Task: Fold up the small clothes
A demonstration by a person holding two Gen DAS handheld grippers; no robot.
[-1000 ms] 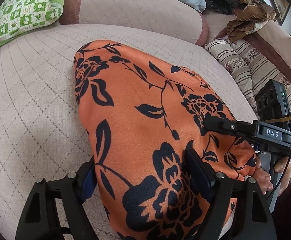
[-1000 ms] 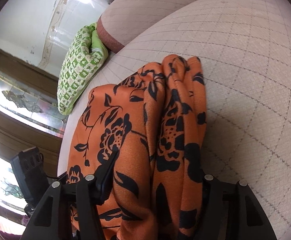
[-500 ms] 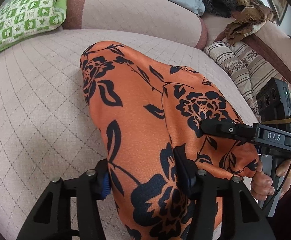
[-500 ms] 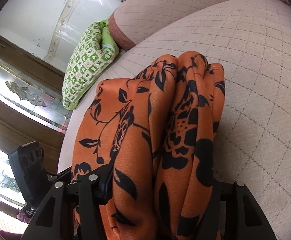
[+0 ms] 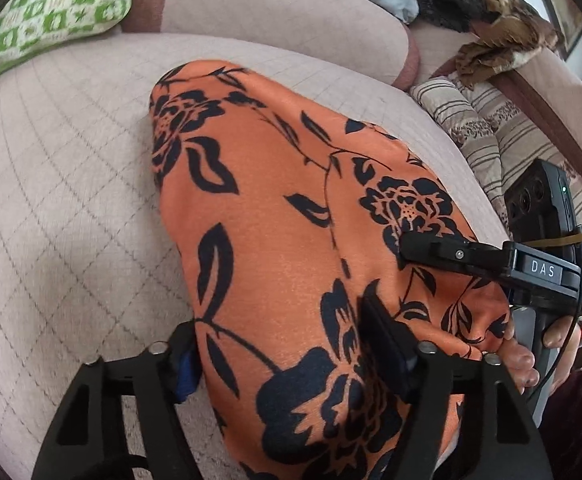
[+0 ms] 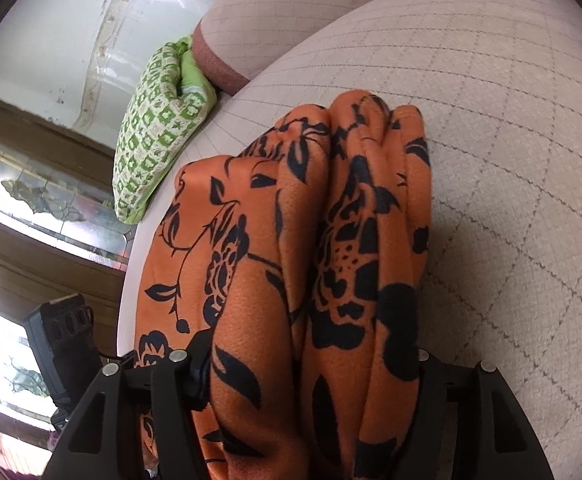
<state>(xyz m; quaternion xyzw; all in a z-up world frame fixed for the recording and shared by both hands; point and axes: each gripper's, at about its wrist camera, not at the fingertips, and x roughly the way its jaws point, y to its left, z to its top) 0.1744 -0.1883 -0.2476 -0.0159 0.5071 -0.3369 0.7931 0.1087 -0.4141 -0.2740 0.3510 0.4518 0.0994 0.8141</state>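
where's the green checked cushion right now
The green checked cushion lies at the far left end of the sofa seat, against the backrest, top left in the left wrist view, beyond the orange floral garment.

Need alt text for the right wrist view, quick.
The right tool is shut on a bunched orange garment with black flowers, which trails away over a quilted beige sofa seat. A green patterned cushion sits at the left.

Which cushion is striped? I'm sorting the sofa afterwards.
The beige and brown striped cushion at the sofa's right end, beyond the orange floral garment. The green and white checked cushion lies far left.
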